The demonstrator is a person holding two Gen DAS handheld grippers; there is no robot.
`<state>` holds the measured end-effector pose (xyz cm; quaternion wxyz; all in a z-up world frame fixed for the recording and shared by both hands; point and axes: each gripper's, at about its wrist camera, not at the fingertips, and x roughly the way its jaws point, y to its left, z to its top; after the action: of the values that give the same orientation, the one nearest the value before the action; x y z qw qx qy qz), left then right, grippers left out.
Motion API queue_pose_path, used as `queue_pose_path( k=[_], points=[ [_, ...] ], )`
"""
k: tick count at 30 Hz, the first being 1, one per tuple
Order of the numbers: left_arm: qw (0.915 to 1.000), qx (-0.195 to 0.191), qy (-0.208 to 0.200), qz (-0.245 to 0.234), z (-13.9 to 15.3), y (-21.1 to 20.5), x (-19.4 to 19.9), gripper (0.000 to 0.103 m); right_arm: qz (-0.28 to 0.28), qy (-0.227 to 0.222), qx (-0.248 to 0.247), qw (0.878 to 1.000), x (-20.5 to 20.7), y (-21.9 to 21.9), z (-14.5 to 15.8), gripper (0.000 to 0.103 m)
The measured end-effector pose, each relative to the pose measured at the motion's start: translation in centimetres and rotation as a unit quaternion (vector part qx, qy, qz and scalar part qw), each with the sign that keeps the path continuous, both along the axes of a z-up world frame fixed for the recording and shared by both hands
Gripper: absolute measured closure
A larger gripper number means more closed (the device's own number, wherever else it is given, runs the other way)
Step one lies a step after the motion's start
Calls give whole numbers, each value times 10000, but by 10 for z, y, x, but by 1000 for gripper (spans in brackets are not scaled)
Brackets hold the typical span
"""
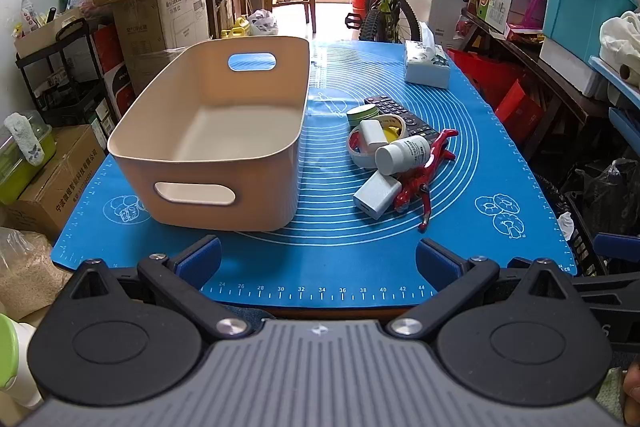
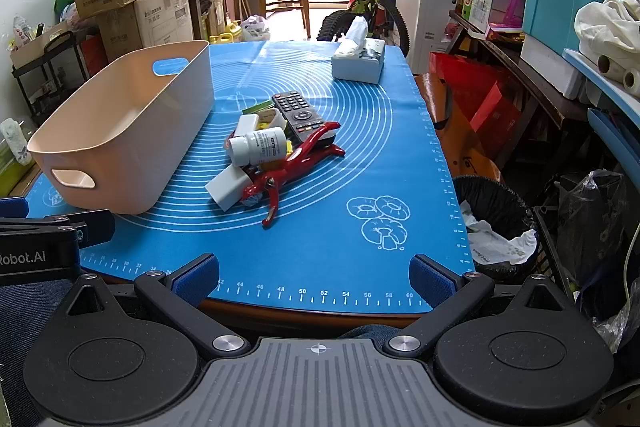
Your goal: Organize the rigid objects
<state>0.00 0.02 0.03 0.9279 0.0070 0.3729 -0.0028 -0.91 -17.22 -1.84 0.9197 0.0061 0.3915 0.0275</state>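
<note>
While unfilled, bin (image 1: pixel 224 155) beside clutter (image 1: pixel 400 155)

Left gripper (image 1: pixel 318 259) and right gripper (image 2: pixel 314 273), black linkage arms, round black hubs, silver screws, blue fingertip pads (image 2: pixel 198 275), ribbed grey housing with crosshair mark, white "Robot.AI" lettering

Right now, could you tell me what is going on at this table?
A person holds two grippers, left gripper and right gripper, both open and empty at the near edge of the blue mat. The beige bin is empty. The pile, with remote, white bottle and red tool, lies untouched.
</note>
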Motion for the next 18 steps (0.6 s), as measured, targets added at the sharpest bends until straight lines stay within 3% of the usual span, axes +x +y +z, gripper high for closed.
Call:
queue_pose_path(
  k=[18],
  points=[
    [10000, 0, 11, 3, -2, -3, -2, 1, 10, -10, -20, 10000, -1, 2, 1, 2]
  ],
)
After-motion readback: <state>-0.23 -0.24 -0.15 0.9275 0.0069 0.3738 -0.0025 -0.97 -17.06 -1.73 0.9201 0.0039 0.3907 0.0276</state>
